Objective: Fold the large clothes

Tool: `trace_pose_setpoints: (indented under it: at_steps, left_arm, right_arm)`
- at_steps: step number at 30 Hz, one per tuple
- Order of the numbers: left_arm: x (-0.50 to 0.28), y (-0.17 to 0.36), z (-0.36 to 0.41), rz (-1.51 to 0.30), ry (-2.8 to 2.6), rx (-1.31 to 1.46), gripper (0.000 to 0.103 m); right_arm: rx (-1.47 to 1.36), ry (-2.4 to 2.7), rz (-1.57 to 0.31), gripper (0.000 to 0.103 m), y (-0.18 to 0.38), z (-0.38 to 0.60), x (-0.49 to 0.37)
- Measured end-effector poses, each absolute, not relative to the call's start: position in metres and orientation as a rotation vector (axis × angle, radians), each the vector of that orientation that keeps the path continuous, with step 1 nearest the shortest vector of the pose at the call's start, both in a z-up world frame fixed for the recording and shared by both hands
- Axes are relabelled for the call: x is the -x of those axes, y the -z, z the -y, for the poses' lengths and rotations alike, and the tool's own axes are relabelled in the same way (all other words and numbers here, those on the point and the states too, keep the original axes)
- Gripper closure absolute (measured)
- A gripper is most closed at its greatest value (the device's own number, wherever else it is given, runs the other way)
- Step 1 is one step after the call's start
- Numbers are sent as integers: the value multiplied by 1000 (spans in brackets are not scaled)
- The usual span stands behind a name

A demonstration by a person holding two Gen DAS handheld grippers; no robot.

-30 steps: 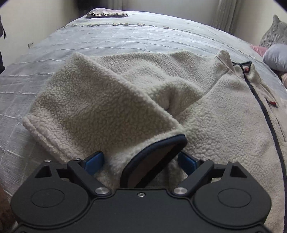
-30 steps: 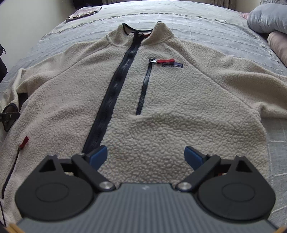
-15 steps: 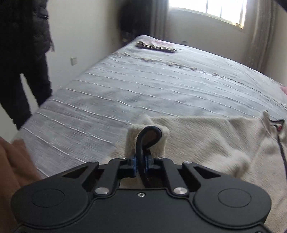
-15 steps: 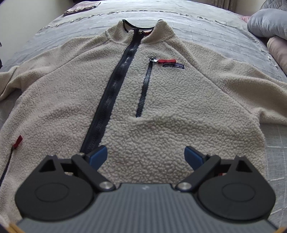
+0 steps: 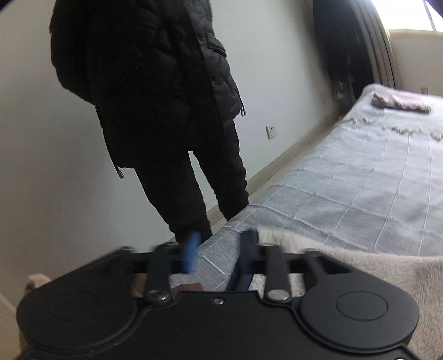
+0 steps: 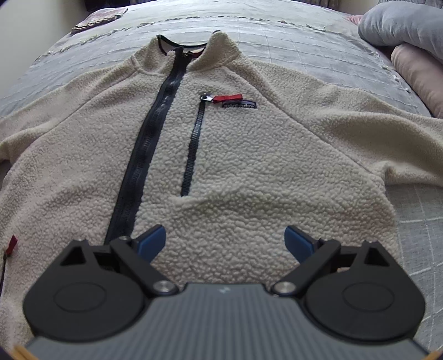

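Note:
A cream fleece jacket [image 6: 249, 166] with a dark front zipper [image 6: 155, 133] lies face up and spread on the grey bedspread [image 6: 277, 30]. My right gripper [image 6: 225, 241] hovers open over its lower front, and nothing sits between the blue pads. In the left wrist view the jacket's left sleeve [image 5: 360, 265] stretches toward the bed's edge. My left gripper [image 5: 218, 250] is at the sleeve's end with its jaws opening. The dark-trimmed cuff [image 5: 245, 265] lies against the right finger, and bedspread shows through the gap. This view is blurred by motion.
A person in black clothes [image 5: 155, 110] stands on the floor close to the bed's left edge, near a wall with a socket [image 5: 271, 132]. A folded cloth [image 6: 97, 19] lies at the far corner. Pillows [image 6: 401, 25] are piled at the right.
The left gripper shut on the cuff, drew the sleeve off the jacket body out toward the bed's left edge, and has parted its jaws again. The right gripper stayed put.

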State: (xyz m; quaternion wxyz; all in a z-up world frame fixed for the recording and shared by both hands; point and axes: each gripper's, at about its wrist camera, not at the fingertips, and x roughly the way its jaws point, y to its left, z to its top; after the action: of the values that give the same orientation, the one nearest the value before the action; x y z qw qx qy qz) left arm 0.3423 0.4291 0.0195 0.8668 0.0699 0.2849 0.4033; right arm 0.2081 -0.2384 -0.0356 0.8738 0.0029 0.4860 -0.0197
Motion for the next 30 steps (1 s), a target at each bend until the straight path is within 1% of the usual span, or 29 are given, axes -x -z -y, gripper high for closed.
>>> trace_pose_setpoints:
  at_steps: [1, 2, 4, 8, 14, 19, 23, 30]
  left_arm:
    - [-342, -19, -425, -604, -806, -142, 26]
    - [-339, -20, -419, -598, -761, -125, 20]
    - [-334, -22, -404, -624, -662, -89, 16]
    - [-327, -19, -365, -735, -443, -1, 15]
    - [-304, -6, -279, -833, -148, 33, 15]
    - [-289, 1, -194, -870, 73, 44, 15]
    - [-276, 5, -130, -867, 191, 5, 14]
    - [-271, 27, -50, -890, 323, 4, 14]
  right_arm:
    - [-9, 47, -1009, 10, 34, 241, -208]
    - [-14, 53, -1004, 10, 32, 244, -207]
    - [-41, 64, -990, 10, 28, 254, -205]
    - [-115, 106, -968, 8, 25, 283, -197]
    - [-237, 195, -926, 5, 18, 349, -172]
    - [-346, 317, -858, 4, 11, 429, -142]
    - [-429, 419, -778, 4, 5, 494, -121]
    - [-542, 556, -635, 4, 3, 585, -102]
